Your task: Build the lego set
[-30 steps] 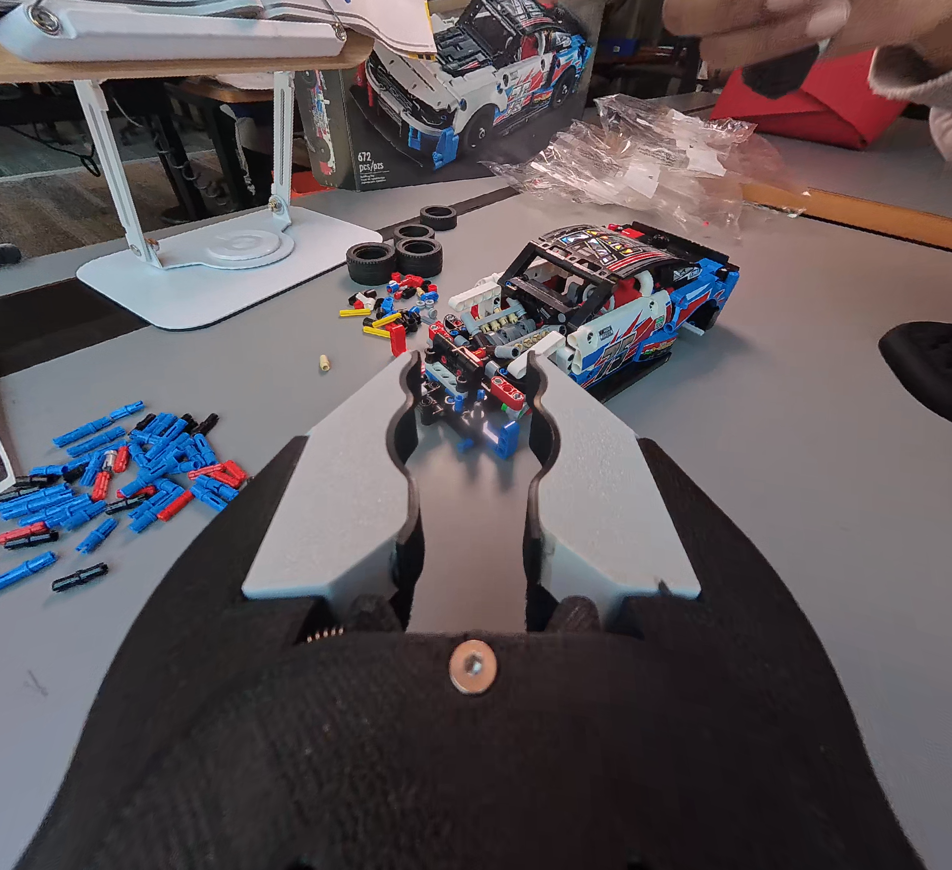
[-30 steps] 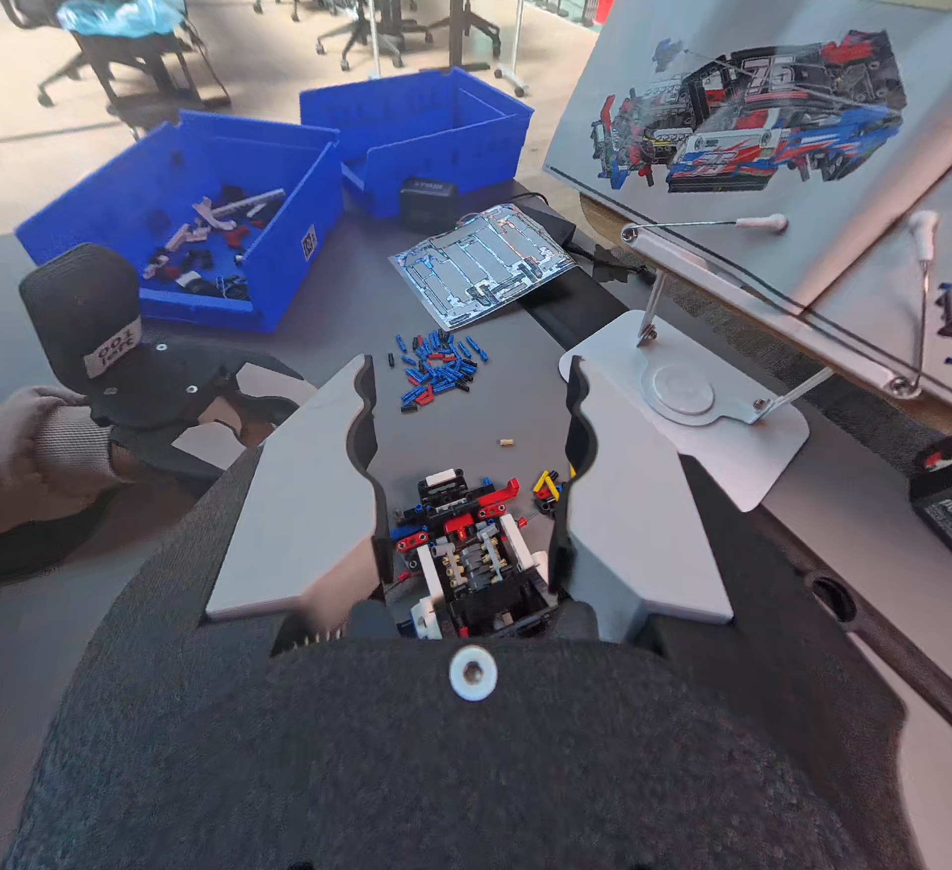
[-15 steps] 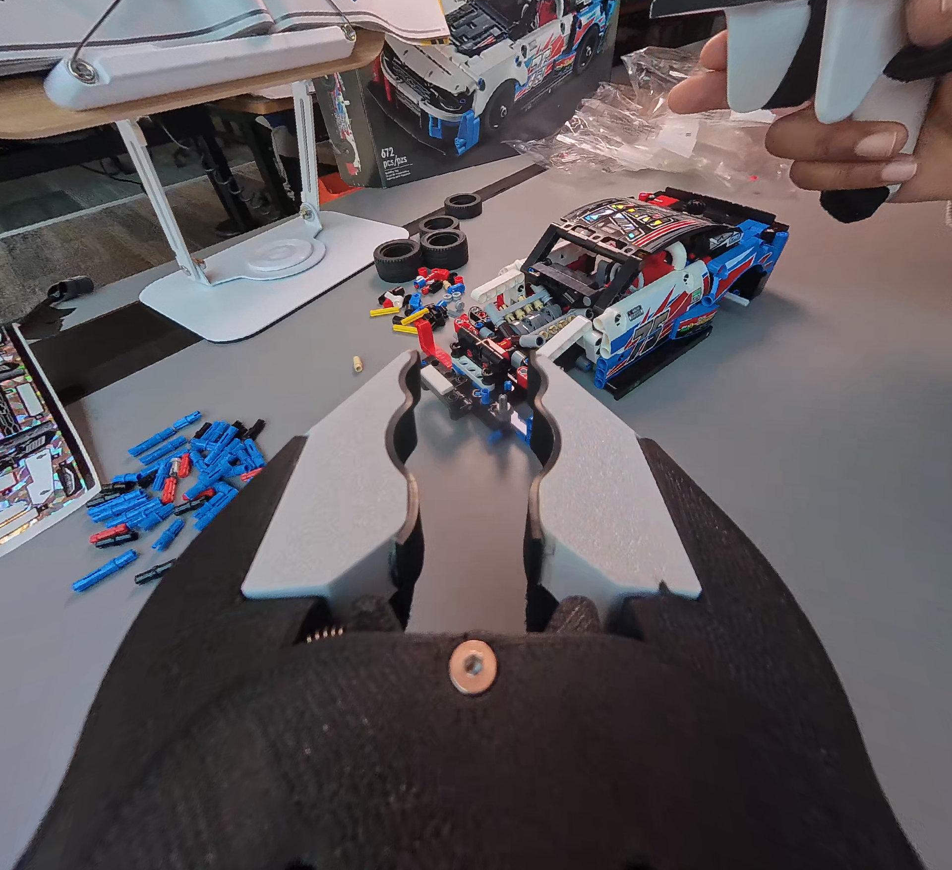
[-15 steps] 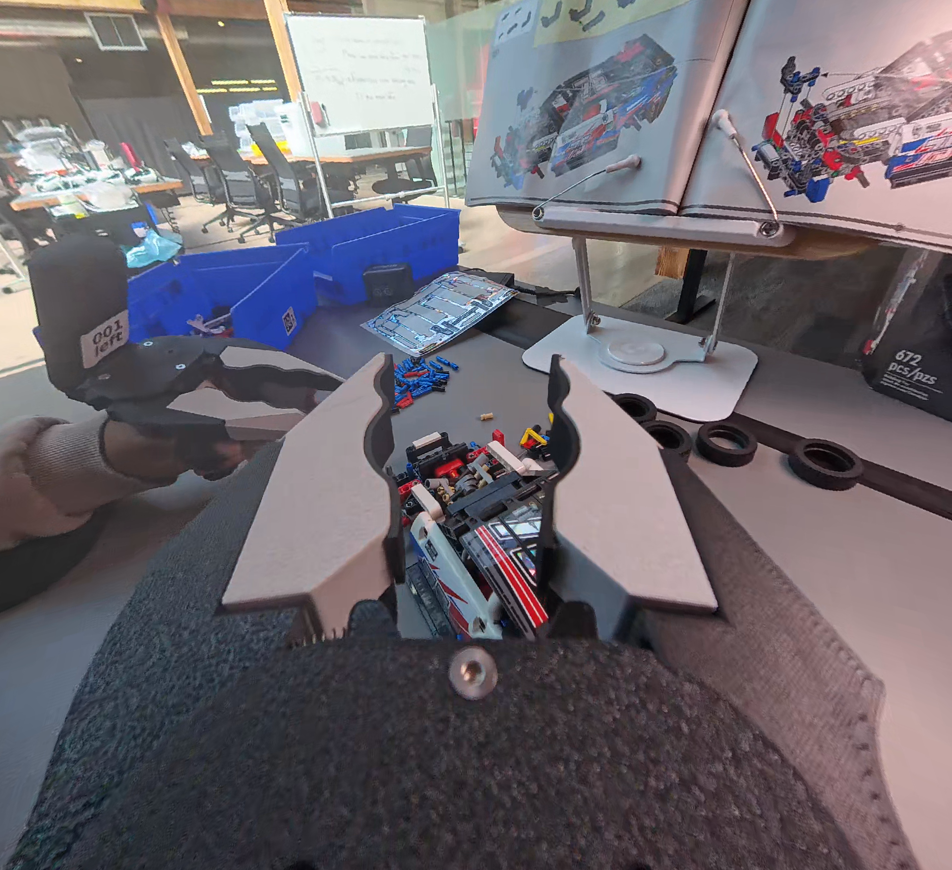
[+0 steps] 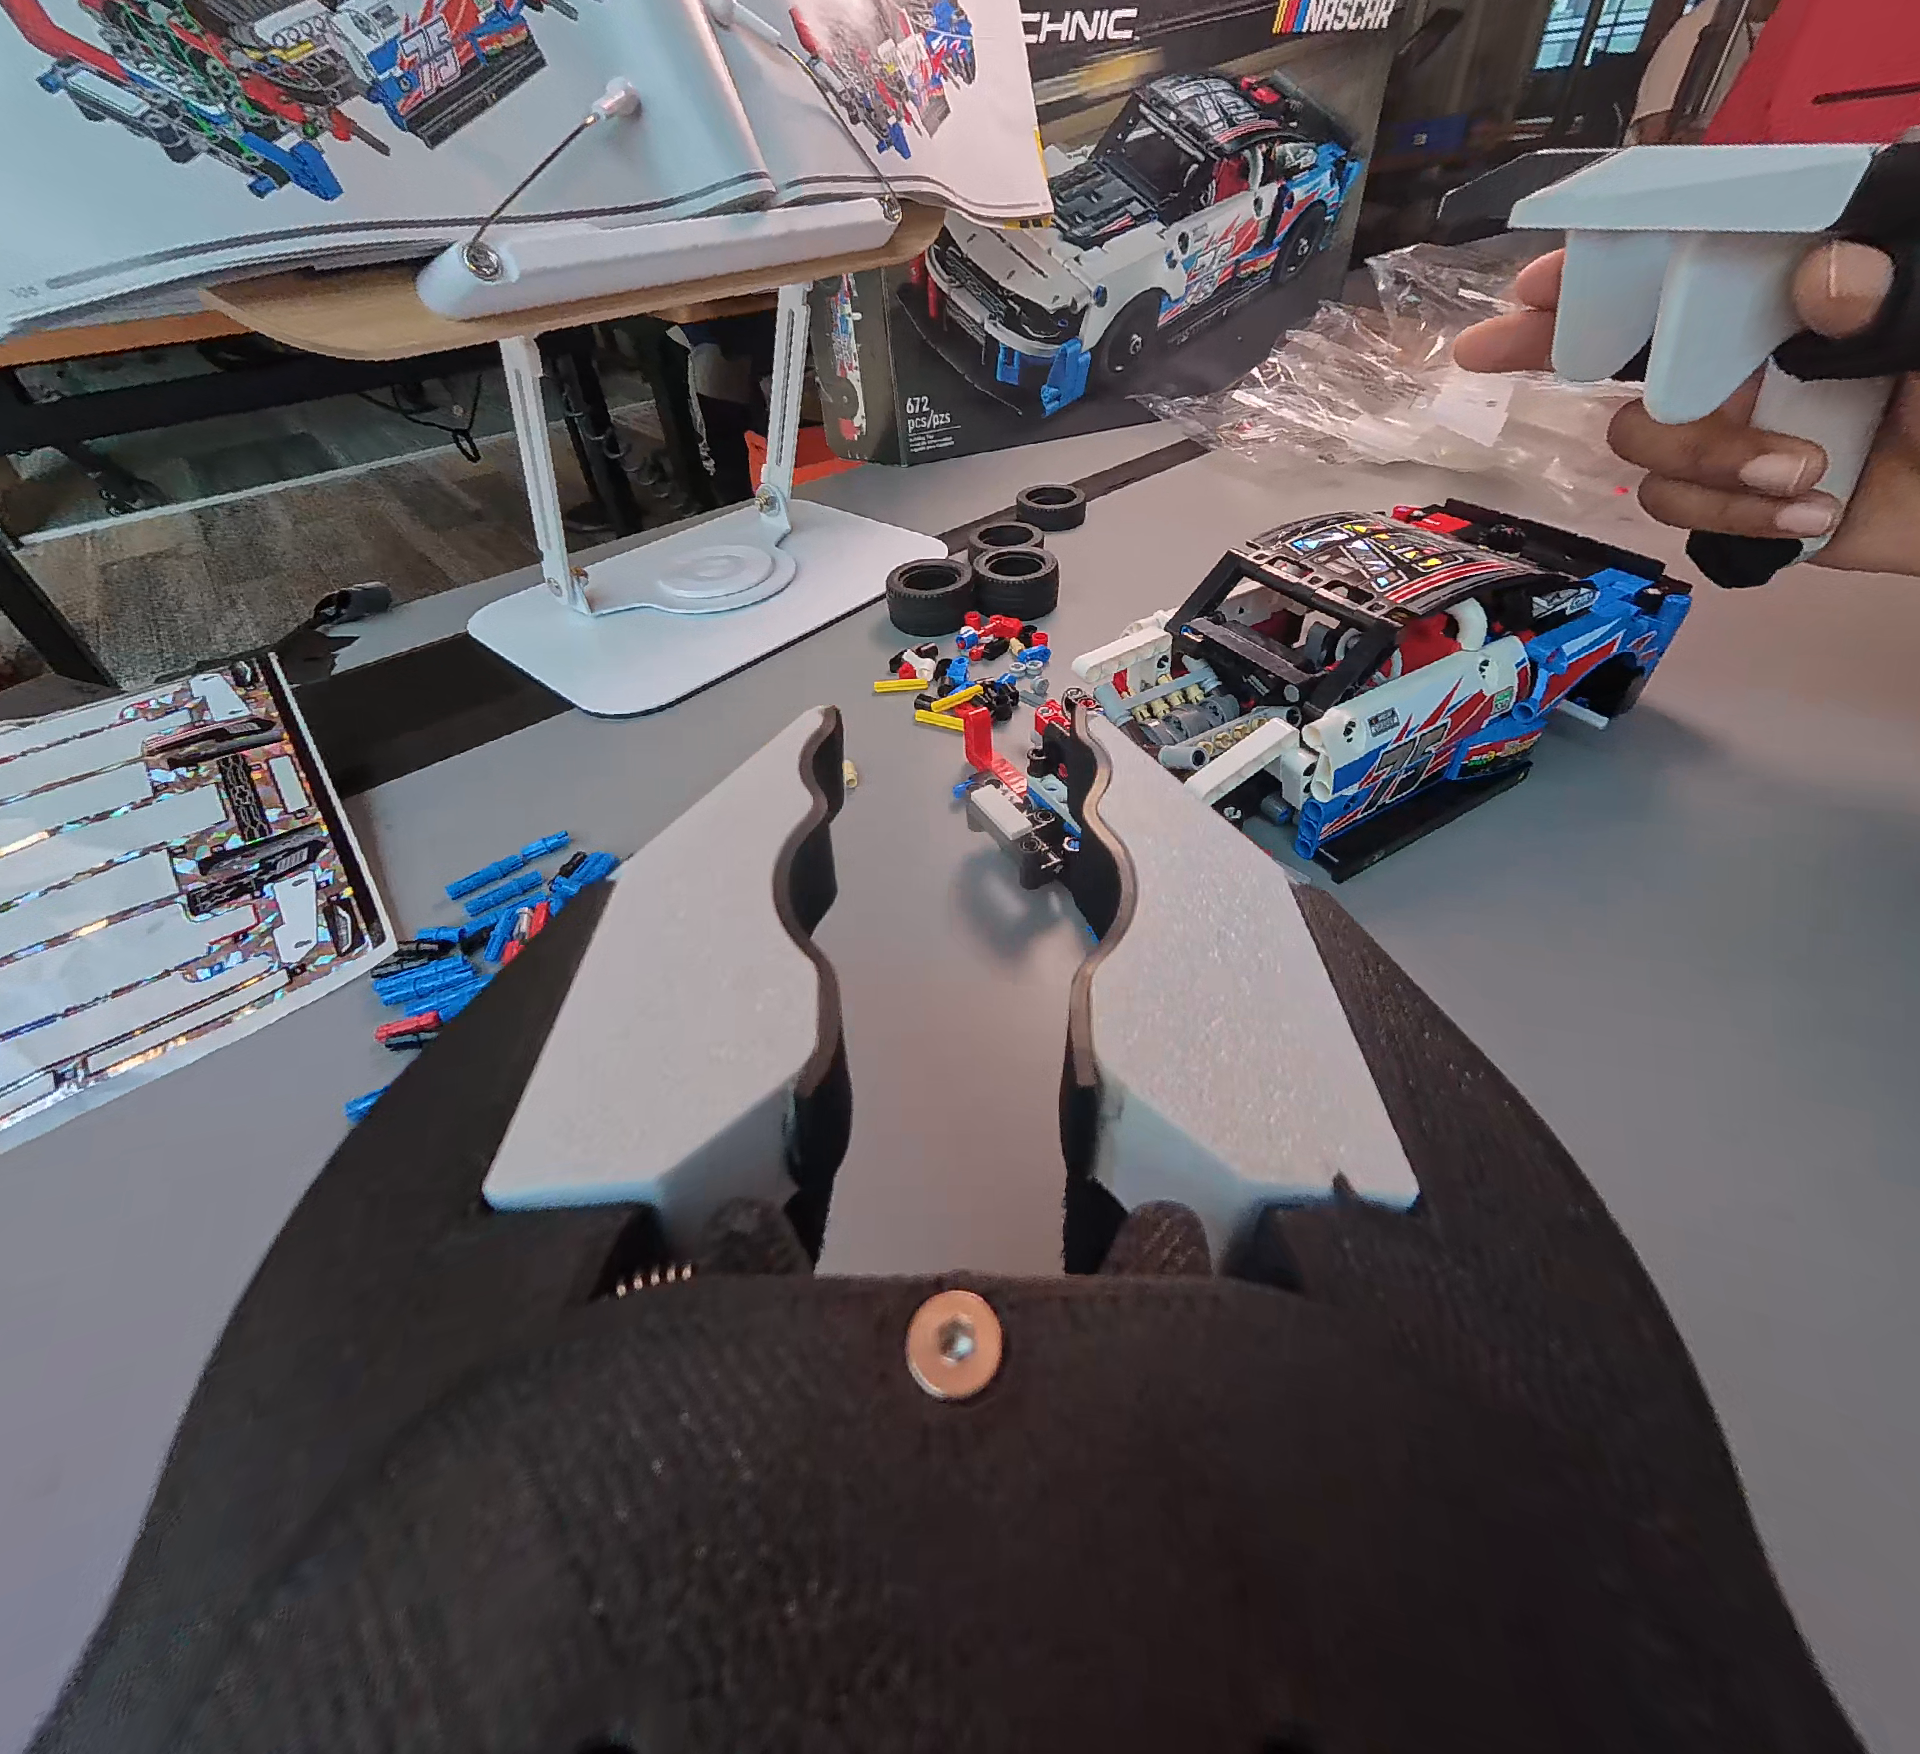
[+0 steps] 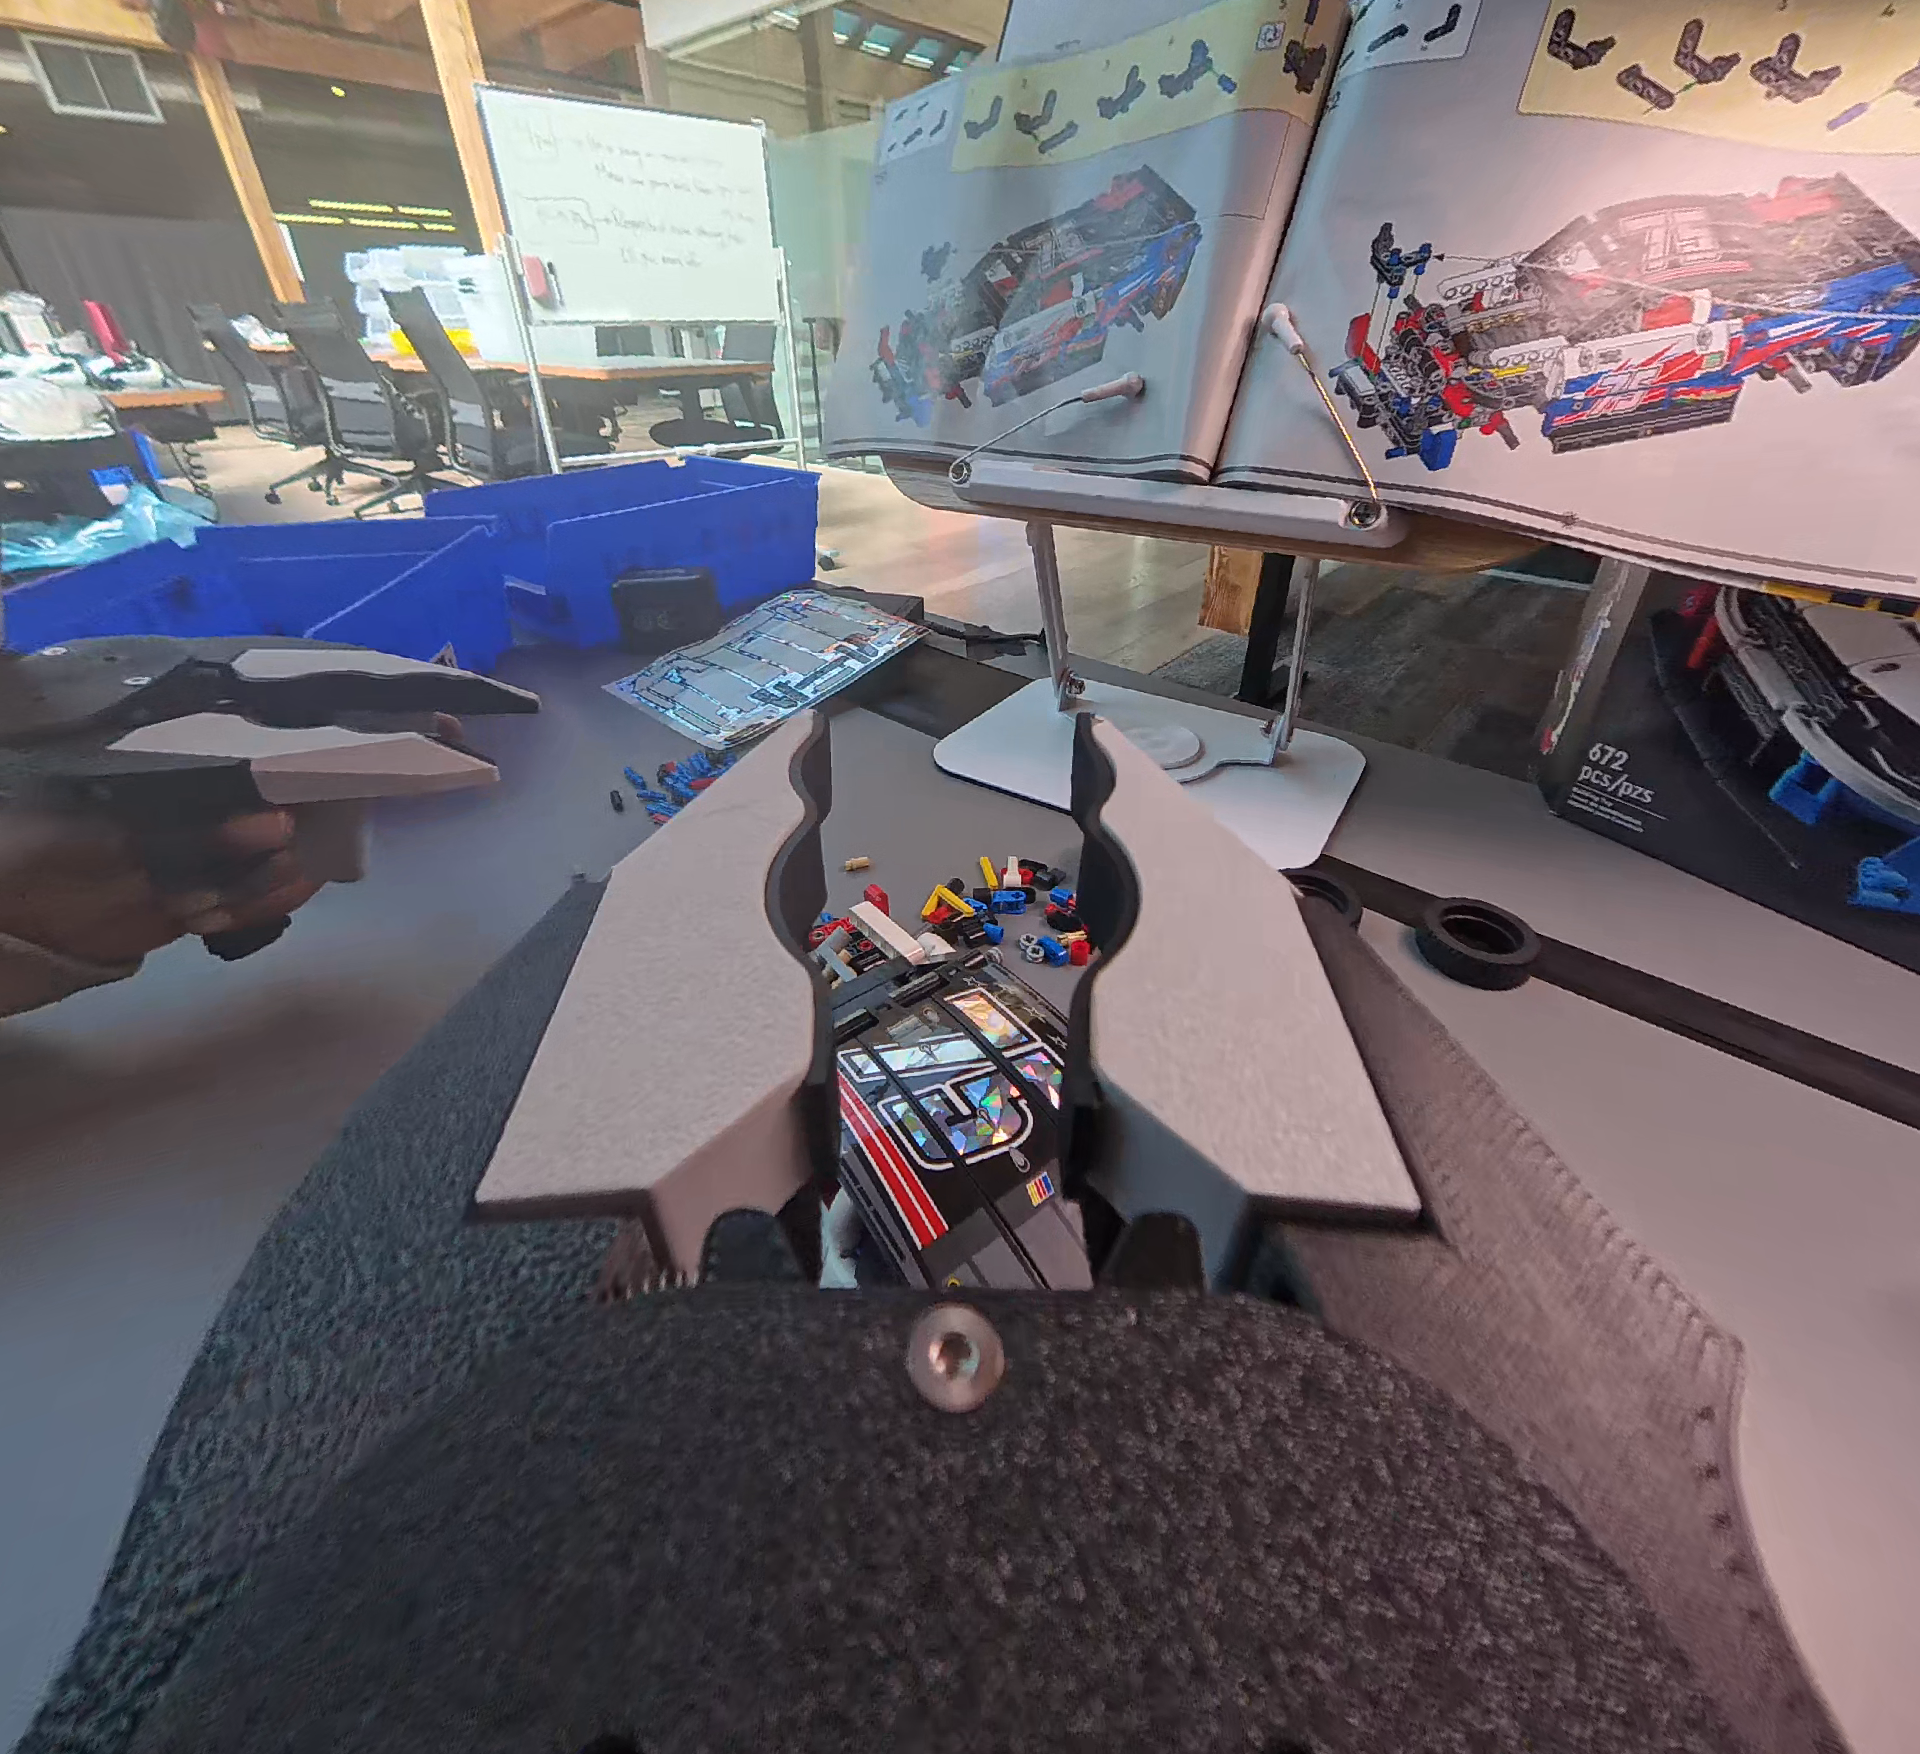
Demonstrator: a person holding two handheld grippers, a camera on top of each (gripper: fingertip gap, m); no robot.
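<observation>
While both tools hang above the grey table, neither one grasps anything. The left gripper has its two grey fingers spread apart, with only bare table between them, and it is held low near the front of the lego car. This car, blue, white and red with a black roof, stands on the table to the right of the left gripper, and its front part looks open, without a hood. Just before the fingertips lies a small loose sub-assembly in grey, black and red. A little farther is a heap of small loose parts, and behind it four black tires lie near the white base of the book stand. The open instruction book rests on this stand. At the left, a pile of blue pins lies beside a shiny sticker sheet. The car's box stands at the far side, with clear plastic bags to the right of it.

The right gripper is also released, its fingers wide, and it hovers over the car roof. Far left are blue bins.
</observation>
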